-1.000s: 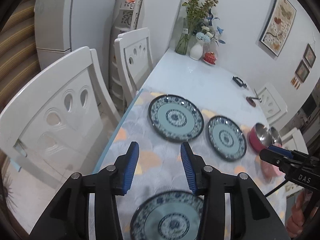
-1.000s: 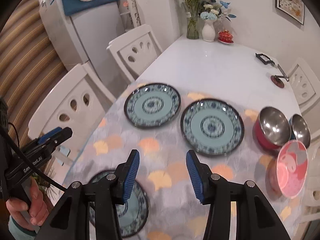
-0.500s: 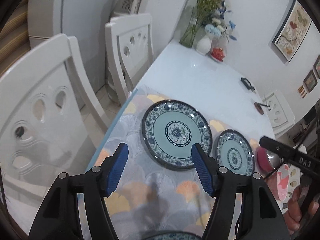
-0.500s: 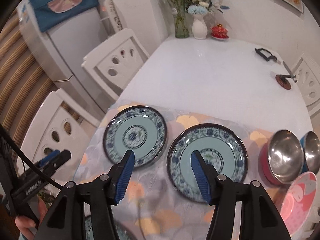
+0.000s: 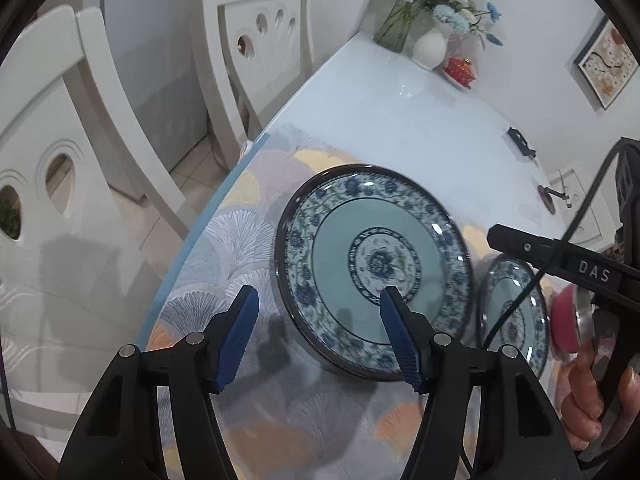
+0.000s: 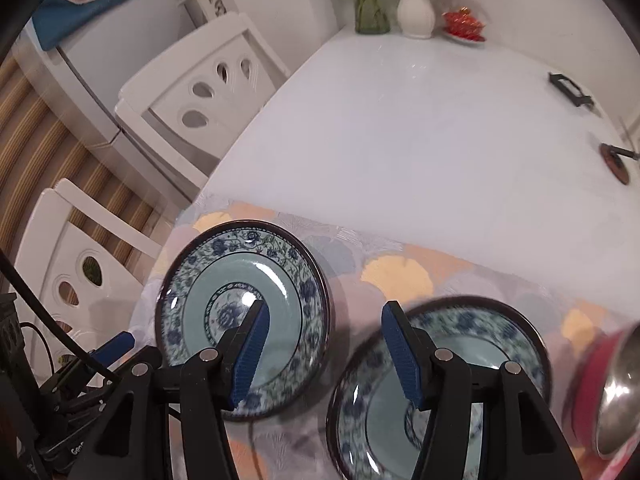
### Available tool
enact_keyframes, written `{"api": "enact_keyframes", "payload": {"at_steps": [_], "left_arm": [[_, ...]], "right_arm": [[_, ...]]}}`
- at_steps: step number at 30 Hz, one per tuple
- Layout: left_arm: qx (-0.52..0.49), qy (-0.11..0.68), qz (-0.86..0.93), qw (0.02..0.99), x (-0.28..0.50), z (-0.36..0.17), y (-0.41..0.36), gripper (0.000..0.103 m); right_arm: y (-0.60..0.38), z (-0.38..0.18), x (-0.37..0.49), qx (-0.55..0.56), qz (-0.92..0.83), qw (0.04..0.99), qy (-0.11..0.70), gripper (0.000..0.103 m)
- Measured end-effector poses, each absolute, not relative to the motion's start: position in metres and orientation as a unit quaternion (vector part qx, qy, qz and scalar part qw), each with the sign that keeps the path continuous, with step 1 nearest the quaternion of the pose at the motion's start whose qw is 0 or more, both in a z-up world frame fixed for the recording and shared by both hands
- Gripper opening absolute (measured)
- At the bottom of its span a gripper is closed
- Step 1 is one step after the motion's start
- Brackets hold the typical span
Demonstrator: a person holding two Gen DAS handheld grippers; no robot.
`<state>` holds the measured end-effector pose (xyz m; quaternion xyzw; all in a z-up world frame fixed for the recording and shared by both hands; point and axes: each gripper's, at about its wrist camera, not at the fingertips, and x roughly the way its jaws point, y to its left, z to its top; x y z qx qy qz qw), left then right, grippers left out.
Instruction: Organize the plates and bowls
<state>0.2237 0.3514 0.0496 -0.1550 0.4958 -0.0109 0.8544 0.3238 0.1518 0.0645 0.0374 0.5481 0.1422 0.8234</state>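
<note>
Two patterned plates lie side by side on the counter's cloth: the left plate [image 5: 372, 268] under your left tongs [image 5: 318, 334], the right plate [image 6: 440, 392] under your right tongs [image 6: 324, 354]. Both tongs are spread, empty, approaching. Next, straddle each rim and pinch.

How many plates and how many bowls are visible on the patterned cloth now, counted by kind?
Blue-patterned plates: 2, left plate and right plate
Bowls: 1, a pink bowl with metal inside
Total: 3
</note>
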Motion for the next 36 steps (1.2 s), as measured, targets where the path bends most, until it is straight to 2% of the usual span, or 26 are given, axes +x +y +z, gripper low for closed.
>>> {"api": "enact_keyframes", "payload": {"at_steps": [3, 11, 12, 14, 20, 29, 36], "left_arm": [[-0.16, 0.504, -0.01, 0.848, 0.228, 0.04, 0.354, 0.054], [-0.176, 0.51, -0.026, 0.842, 0.234, 0.025, 0.356, 0.047], [-0.176, 0.51, -0.029, 0.841, 0.236, 0.025, 0.355, 0.044], [-0.183, 0.51, -0.032, 0.84, 0.239, 0.023, 0.355, 0.042], [-0.197, 0.508, -0.035, 0.838, 0.241, 0.022, 0.357, 0.039], [-0.207, 0.516, -0.021, 0.831, 0.232, 0.025, 0.363, 0.039], [-0.216, 0.514, -0.006, 0.83, 0.208, 0.041, 0.372, 0.039]], "right_arm": [[0.155, 0.05, 0.335, 0.035, 0.147, 0.816, 0.557, 0.056], [0.166, 0.027, 0.354, 0.028, 0.157, 0.807, 0.568, 0.055], [0.168, 0.024, 0.356, 0.027, 0.161, 0.806, 0.569, 0.047], [0.171, 0.02, 0.358, 0.024, 0.166, 0.802, 0.573, 0.037], [0.182, 0.015, 0.359, 0.006, 0.179, 0.798, 0.575, 0.03], [0.189, 0.016, 0.343, -0.007, 0.187, 0.794, 0.579, 0.03], [0.193, 0.039, 0.308, -0.009, 0.199, 0.795, 0.572, 0.03]]}}
